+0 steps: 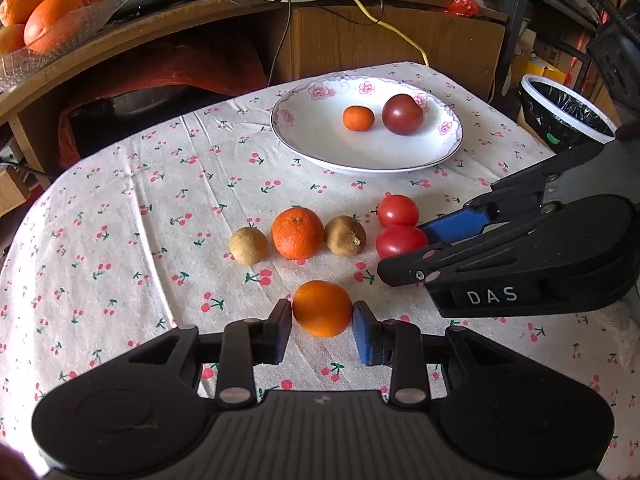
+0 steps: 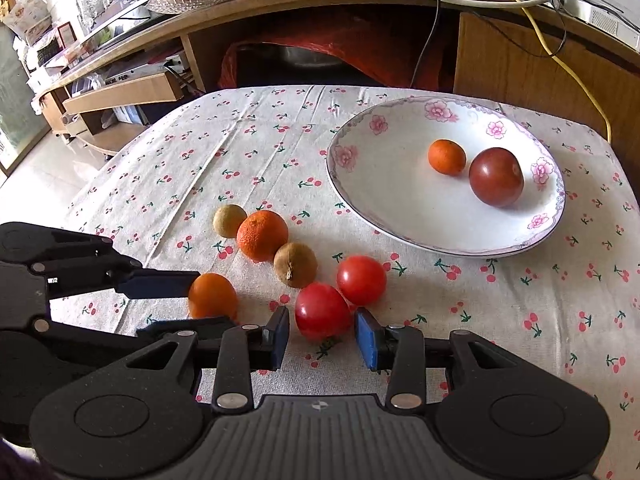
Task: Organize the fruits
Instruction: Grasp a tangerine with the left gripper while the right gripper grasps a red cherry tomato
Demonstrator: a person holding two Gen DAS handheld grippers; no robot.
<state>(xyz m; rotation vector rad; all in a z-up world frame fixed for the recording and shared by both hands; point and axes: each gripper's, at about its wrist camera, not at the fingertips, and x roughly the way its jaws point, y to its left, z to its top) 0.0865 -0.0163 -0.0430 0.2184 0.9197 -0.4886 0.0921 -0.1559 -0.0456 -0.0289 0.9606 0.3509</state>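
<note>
On the cherry-print tablecloth (image 1: 140,220) an orange (image 1: 322,308) sits between the pads of my left gripper (image 1: 322,314), which is shut on it; the right wrist view shows the same grip (image 2: 212,300). My right gripper (image 2: 322,322) straddles the nearer red tomato (image 2: 322,312) with slim gaps on both sides, so it is open. A second tomato (image 2: 361,280) touches the first. In a row lie a brown fruit (image 1: 248,245), a rough orange (image 1: 298,233) and another brown fruit (image 1: 345,235). The flowered white plate (image 1: 320,152) holds a small orange (image 1: 358,118) and a dark tomato (image 1: 402,114).
A wooden desk (image 1: 360,40) curves behind the table, carrying a glass bowl of oranges (image 1: 40,20) and several cables. A bin with a black liner (image 1: 568,112) stands past the table's right edge. Bare cloth spreads to the left of the fruit row.
</note>
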